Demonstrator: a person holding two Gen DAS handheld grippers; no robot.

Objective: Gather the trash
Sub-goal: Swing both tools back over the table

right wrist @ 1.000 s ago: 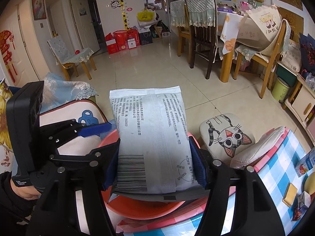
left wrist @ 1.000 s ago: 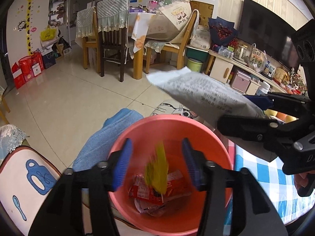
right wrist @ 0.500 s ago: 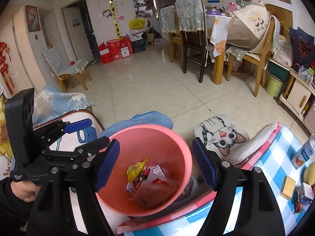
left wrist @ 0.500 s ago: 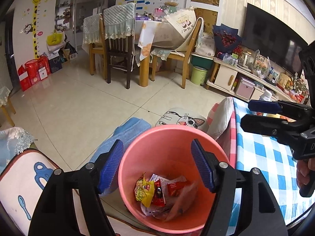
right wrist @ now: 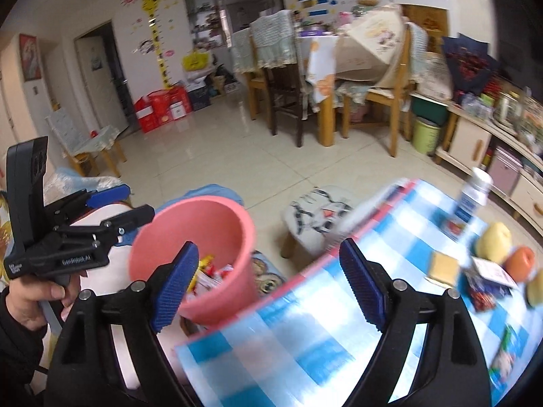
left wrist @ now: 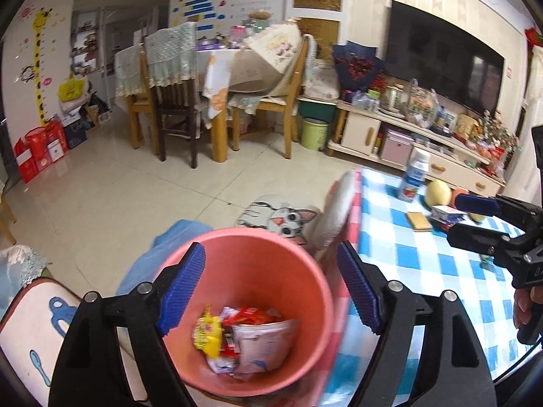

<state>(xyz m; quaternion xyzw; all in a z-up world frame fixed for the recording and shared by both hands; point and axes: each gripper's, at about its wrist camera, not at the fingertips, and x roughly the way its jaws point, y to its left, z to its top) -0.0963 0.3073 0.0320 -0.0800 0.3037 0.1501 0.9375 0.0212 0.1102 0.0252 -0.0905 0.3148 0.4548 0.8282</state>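
Now the left gripper (left wrist: pixel 271 291) hangs just above the pink bin (left wrist: pixel 251 308), its blue pads spread wide with nothing between them, pointing down into the mouth. Wrappers (left wrist: pixel 244 339) lie heaped at the bin's bottom: yellow, red and a white pouch. Over at the right, the right gripper (right wrist: pixel 268 288) is level above the edge of the checked table (right wrist: pixel 305 349), jaws likewise wide apart and empty. More litter (right wrist: pixel 488 278) sits further along the table beside some fruit (right wrist: pixel 493 240).
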